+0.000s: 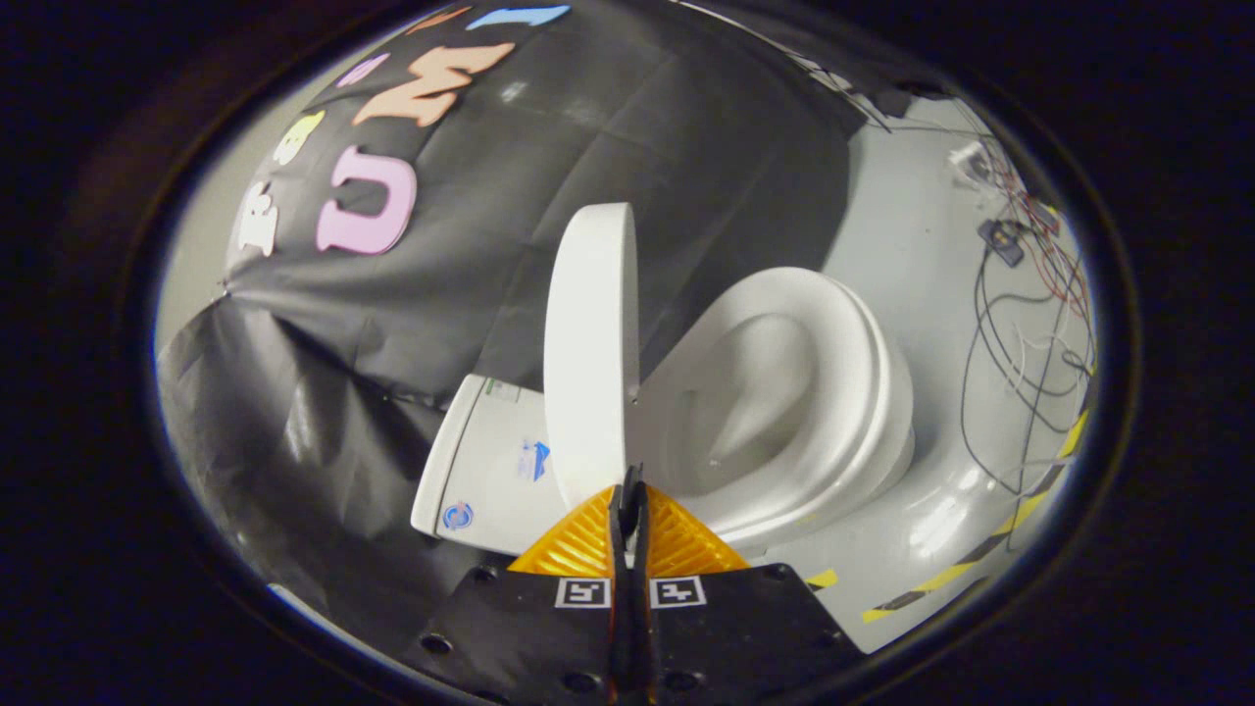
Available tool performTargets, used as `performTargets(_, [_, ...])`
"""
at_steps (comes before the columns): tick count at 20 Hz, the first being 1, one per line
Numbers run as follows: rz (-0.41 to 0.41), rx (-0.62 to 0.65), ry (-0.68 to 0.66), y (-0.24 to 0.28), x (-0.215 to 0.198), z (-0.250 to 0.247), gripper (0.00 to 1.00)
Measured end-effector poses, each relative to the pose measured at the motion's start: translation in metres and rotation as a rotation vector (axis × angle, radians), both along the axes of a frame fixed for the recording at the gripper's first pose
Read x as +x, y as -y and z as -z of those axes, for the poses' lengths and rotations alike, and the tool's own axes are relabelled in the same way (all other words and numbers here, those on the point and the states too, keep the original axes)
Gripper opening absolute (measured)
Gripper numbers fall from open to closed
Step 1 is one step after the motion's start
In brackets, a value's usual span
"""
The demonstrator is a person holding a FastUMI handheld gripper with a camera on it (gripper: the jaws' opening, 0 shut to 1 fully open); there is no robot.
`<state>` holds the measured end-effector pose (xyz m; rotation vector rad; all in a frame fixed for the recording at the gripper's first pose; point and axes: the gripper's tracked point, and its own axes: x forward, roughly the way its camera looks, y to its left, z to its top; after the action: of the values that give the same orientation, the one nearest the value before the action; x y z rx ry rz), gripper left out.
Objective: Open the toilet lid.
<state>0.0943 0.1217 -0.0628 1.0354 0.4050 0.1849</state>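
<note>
Toilet lid (591, 343) stands raised on edge just ahead of the gripper (629, 490), whose two orange fingers (578, 544) are pressed together with nothing between them; their tips sit at, perhaps touching, the lid's lower edge near the hinge, though contact is hard to judge. Just beyond the fingers the seat (843, 343) and open bowl (755, 392) lie exposed, with the tank (480, 471) on the lid's other side. Farther off run the grey floor (922, 245), yellow-black tape (1020, 510) and loose wires (1020, 324). By my reading the lifting is nearly finished; the next move calls for a gentle nudge so the lid rests back against the tank, then drawing clear.
</note>
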Motion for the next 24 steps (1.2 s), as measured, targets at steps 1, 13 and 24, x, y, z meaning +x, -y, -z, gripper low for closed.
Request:
performTargets(1, [-0.005, -0.030, 0.012, -0.001, 0.002, -0.004, 0.01])
performTargets(13, [-0.061, -0.143, 0.017, -0.020, 0.003, -0.030, 0.01])
performTargets(24, [-0.061, -0.301, -0.005, -0.024, 0.005, -0.035, 0.00])
